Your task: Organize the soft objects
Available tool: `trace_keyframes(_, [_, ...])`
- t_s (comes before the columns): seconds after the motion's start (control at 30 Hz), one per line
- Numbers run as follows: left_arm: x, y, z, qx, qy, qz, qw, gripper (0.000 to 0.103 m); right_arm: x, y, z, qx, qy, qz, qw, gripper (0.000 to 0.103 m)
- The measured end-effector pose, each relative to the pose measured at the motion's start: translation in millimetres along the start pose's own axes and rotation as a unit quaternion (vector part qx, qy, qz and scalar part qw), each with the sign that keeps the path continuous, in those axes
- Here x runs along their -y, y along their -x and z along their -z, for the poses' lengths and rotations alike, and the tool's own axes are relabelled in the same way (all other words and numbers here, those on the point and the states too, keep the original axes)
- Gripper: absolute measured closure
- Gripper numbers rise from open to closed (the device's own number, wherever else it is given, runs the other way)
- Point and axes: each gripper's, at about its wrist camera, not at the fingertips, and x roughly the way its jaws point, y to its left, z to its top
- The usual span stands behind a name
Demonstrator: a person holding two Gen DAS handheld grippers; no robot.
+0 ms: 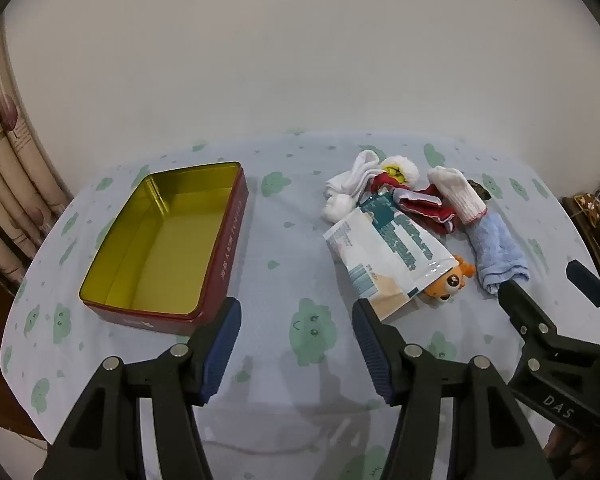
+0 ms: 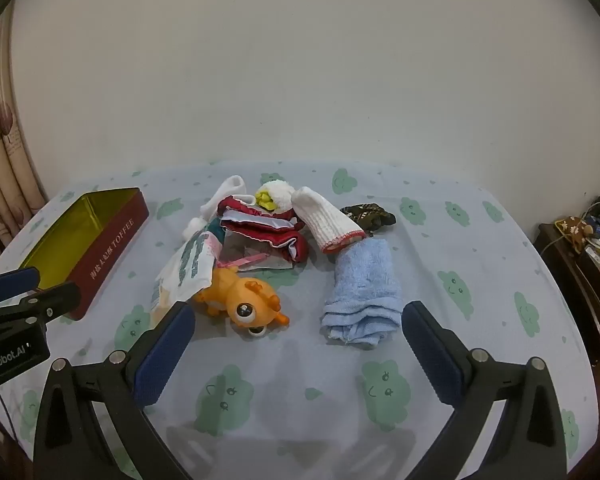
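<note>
Both the left gripper (image 1: 296,344) and right gripper (image 2: 300,356) hover spread and empty, the red tin (image 1: 224,232) waiting near the table's left edge, so the first pick looks pending: the folded blue towel (image 2: 364,292) mid-table right.

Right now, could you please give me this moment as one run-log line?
left gripper: open, empty | right gripper: open, empty | red tin: empty | blue towel, orange toy: on table, untouched
</note>
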Motion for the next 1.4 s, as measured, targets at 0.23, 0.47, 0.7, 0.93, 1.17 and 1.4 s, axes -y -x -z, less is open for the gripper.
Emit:
trace_keyframes(0.23, [-6, 1, 1, 0.002, 0.003, 0.011, 0.9999, 0.044, -1, 0, 0, 0.000, 0.002, 0.002, 1.000, 0.000])
trace_keyframes(0.47, [-9, -3, 2, -0.003, 0.003, 0.002, 1.0000, 0.044, -2, -1, 0, 0.000, 0.004, 0.002, 1.000, 0.000])
trace_keyframes(0.7, [-9, -3, 3, -0.004, 0.006, 0.004, 1.0000, 0.044, -2, 0, 1, 0.000, 0.003, 0.004, 1.000, 0.000])
trace_keyframes(0.93, [-8, -4, 1, -0.005, 0.005, 0.002, 1.0000, 0.044, 0, 1, 1, -0.001, 0.000, 0.004, 1.000, 0.000])
trace_keyframes(1.17, [-9, -5, 1, -0.005, 0.003, 0.002, 1.0000, 0.044, 2, -2, 1, -0.004, 0.002, 0.003, 1.000, 0.000])
trace_keyframes(1.4, [-10, -10, 3, -0.008, 0.003, 0.000, 1.0000, 0.044, 7, -5, 1, -0.007, -0.005, 0.009, 1.000, 0.000])
